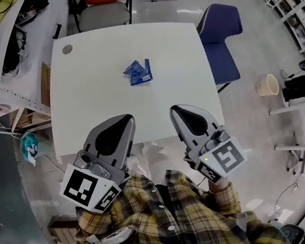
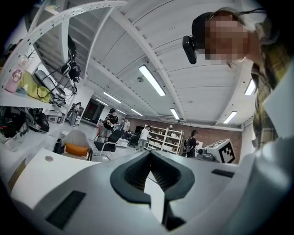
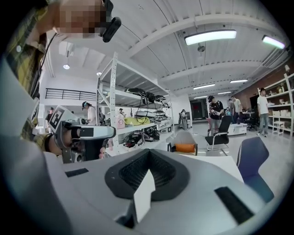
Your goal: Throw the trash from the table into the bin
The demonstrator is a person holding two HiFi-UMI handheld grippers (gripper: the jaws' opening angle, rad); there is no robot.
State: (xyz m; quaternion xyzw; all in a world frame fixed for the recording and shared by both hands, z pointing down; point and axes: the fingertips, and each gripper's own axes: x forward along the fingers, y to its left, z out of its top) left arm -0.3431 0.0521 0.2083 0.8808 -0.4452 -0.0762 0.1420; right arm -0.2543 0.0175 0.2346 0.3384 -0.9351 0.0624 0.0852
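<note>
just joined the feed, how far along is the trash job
Nothing looks done: the blue wrapper lies on the white table. In hand: nothing; the left hand-held gripper and right hand-held gripper are both shut and empty, at the table's near edge. Left: pick up the wrapper and bin it, perhaps in the pale container on the floor at right.

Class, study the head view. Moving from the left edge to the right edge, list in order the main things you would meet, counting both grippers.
Teal object → left gripper → blue wrapper → right gripper → cream bin.
</note>
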